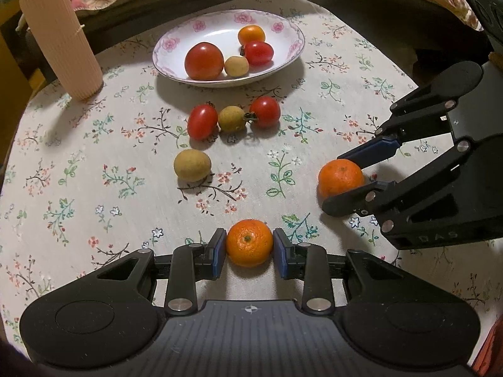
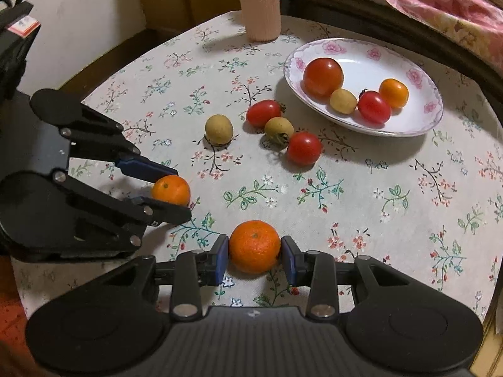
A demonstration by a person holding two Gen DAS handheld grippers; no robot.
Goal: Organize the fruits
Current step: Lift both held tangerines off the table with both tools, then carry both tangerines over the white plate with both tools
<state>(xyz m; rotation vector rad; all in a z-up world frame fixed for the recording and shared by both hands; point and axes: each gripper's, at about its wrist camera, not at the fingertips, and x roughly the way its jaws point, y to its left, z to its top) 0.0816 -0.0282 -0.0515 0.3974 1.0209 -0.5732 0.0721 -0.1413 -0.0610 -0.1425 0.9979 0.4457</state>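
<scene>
Resting on the flowered tablecloth (image 1: pixel 94 163), two small oranges each sit between the blue pads of a gripper. The left gripper (image 1: pixel 249 248) has its jaws narrowed onto the near orange (image 1: pixel 249 246), a pad touching each side, stem end facing up. The right gripper (image 2: pixel 254 248) grips the other orange (image 2: pixel 254 246) the same way; in the left view this gripper reaches in from the right edge with its fingers either side of that fruit.

Farther back stands a white plate (image 1: pixel 176 40) with pink roses on its rim. In it lie a large tomato (image 1: pixel 203 60), a cherry tomato (image 1: pixel 258 52), a longan (image 1: pixel 236 66) and a kumquat (image 1: pixel 251 34).

Between plate and grippers, on the cloth, two cherry tomatoes flank a longan in a touching row (image 1: pixel 232 118), and one bigger longan (image 1: pixel 192 165) lies alone nearer the left gripper. A ribbed pink cylinder (image 1: pixel 59 37) stands upright at the table's far edge.
</scene>
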